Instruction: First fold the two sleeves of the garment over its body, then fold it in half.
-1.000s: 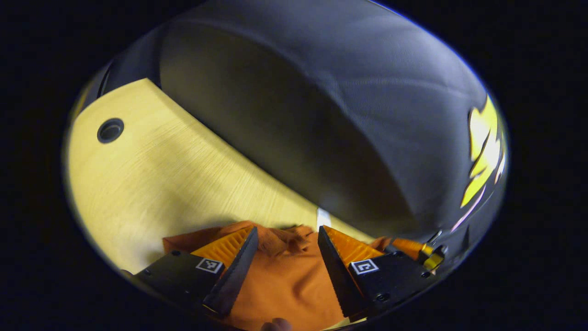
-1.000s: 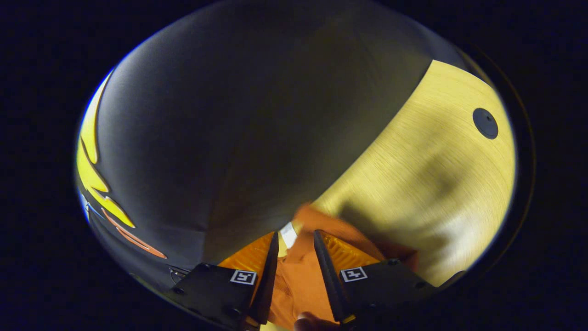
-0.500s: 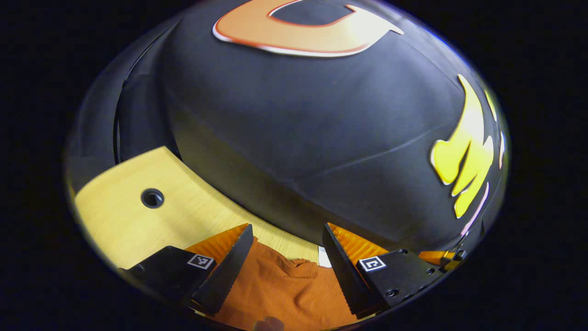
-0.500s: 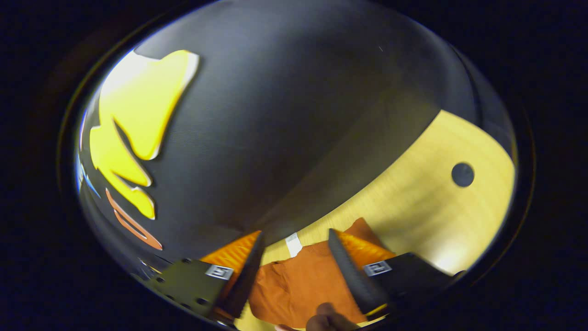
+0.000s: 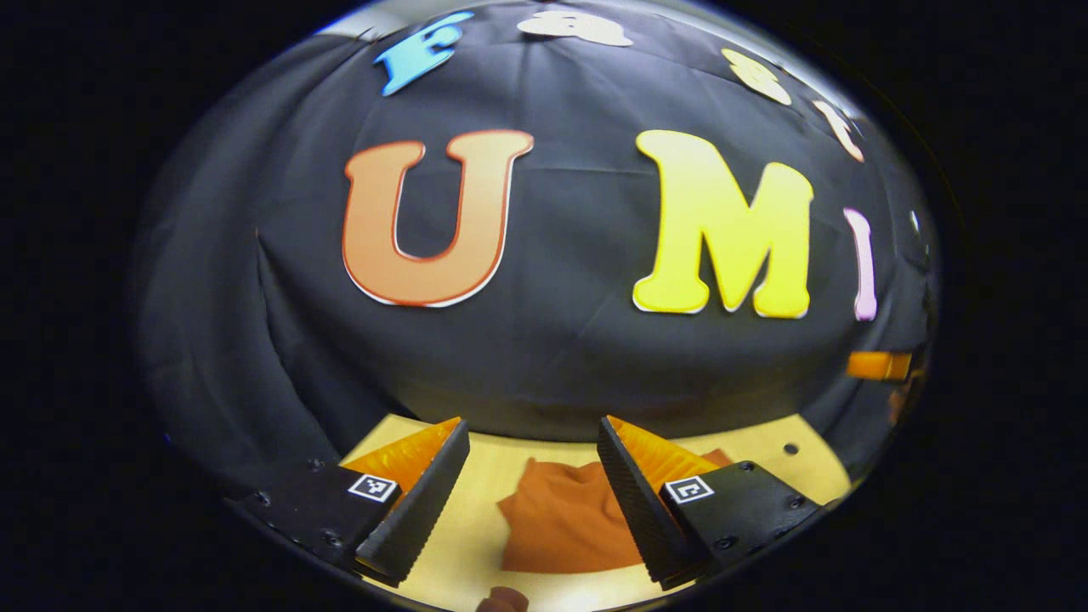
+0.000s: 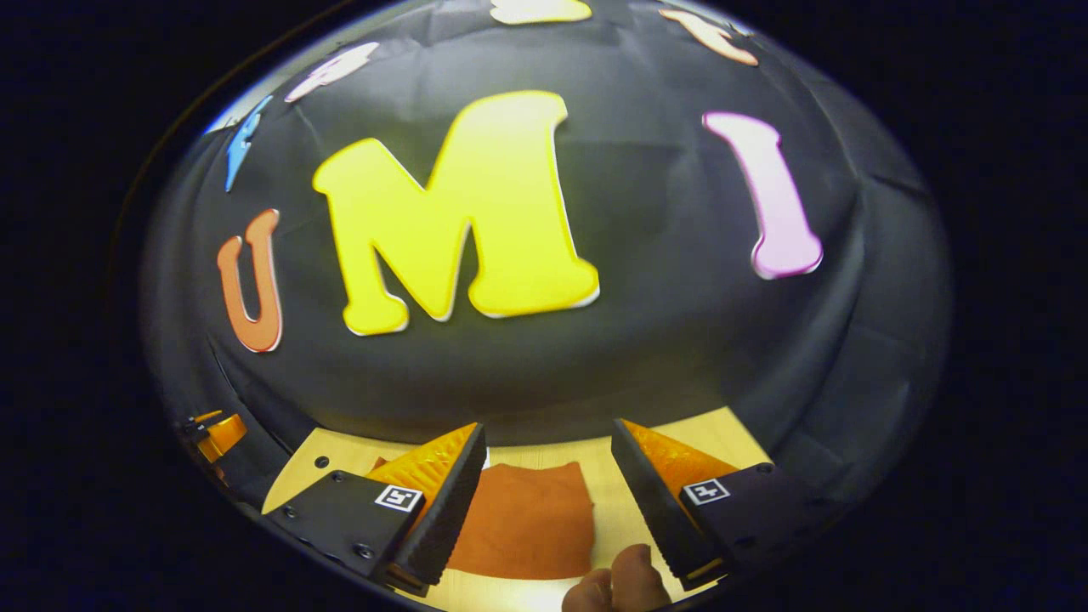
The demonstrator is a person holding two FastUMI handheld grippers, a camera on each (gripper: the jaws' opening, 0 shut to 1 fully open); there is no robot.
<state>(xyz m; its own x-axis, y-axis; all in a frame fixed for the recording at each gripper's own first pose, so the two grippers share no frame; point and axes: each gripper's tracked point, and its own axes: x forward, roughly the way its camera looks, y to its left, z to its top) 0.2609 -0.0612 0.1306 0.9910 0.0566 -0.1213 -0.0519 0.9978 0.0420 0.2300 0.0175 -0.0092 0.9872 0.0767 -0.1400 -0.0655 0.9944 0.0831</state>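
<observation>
Seemingly the folding was finished: the orange garment [image 5: 565,527] lay as a compact bundle on the wooden table [image 5: 476,552] at the bottom centre of both views. Both the left gripper [image 5: 531,493] and right gripper [image 6: 548,497] hung above it, fingers apart and empty. Withdrawing well meant lifting straight, without snagging cloth. No containers were visible.

The right gripper [image 6: 548,476] hangs with jaws apart above a folded orange garment [image 6: 527,523] lying on the wooden table [image 6: 739,442] near its far edge.
</observation>
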